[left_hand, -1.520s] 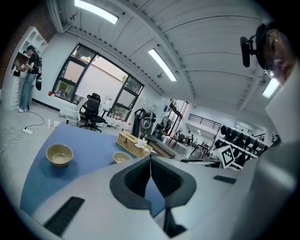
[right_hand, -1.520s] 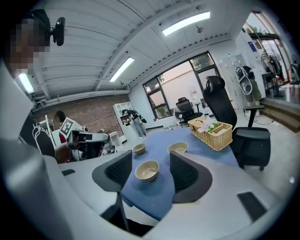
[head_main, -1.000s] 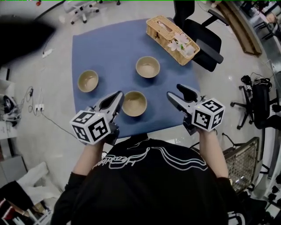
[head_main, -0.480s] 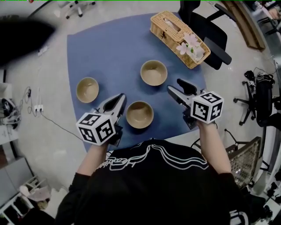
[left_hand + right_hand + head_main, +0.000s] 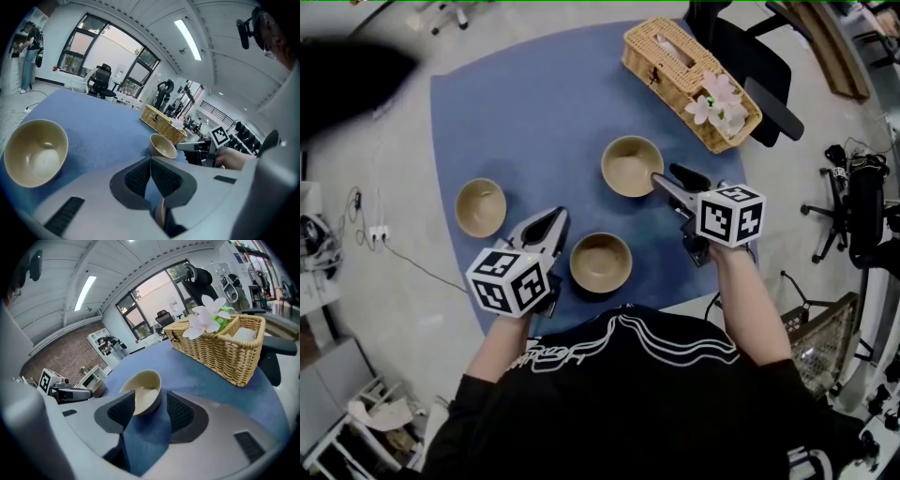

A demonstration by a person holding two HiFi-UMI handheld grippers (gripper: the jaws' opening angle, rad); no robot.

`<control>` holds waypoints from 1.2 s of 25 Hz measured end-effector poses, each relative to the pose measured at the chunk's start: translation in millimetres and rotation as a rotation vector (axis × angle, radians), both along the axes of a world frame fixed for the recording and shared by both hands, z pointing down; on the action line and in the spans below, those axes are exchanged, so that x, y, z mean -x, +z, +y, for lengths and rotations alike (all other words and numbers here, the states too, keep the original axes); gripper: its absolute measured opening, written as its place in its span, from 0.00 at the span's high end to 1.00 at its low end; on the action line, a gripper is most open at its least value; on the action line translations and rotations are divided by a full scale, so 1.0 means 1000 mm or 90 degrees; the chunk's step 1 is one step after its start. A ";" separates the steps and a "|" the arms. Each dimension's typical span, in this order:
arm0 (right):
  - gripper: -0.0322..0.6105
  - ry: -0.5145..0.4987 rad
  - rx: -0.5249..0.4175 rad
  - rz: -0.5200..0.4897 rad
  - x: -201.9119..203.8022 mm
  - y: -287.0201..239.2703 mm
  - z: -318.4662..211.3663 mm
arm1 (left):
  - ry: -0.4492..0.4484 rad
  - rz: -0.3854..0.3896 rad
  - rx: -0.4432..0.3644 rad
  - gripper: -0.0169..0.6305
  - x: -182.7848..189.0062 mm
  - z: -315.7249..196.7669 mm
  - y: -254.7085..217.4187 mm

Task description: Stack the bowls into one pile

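Three tan bowls sit apart on the blue mat (image 5: 534, 103): one at the left (image 5: 480, 207), one farther off in the middle (image 5: 632, 166), one nearest me (image 5: 600, 262). My right gripper (image 5: 673, 178) reaches the middle bowl's right rim. In the right gripper view that bowl (image 5: 143, 392) stands between the pads of the right gripper (image 5: 151, 397); its jaws have just been closing and a gap remains. My left gripper (image 5: 553, 220) hovers left of the near bowl, its jaws shut on nothing. In the left gripper view the left gripper (image 5: 150, 161) points between the left bowl (image 5: 35, 152) and the middle bowl (image 5: 161, 146).
A wicker basket (image 5: 675, 70) with pale flowers (image 5: 717, 103) lies at the mat's far right corner; it shows as the basket (image 5: 220, 350) close behind the middle bowl. Office chairs (image 5: 750, 84) stand past it. Cables run over the floor at the left (image 5: 375, 230).
Both grippers have come down and forward over the mat. The right one moved left up to the middle bowl's rim and its jaws narrowed slightly. The bowls have not moved.
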State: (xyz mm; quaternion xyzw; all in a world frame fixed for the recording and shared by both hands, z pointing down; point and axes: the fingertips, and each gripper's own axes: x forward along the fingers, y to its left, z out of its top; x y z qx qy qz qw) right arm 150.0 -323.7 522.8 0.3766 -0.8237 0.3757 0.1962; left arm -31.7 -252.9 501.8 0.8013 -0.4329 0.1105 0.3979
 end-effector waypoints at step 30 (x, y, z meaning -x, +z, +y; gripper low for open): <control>0.88 0.082 0.020 -0.046 0.001 0.018 -0.030 | -0.023 -0.012 0.039 0.94 0.012 0.008 0.026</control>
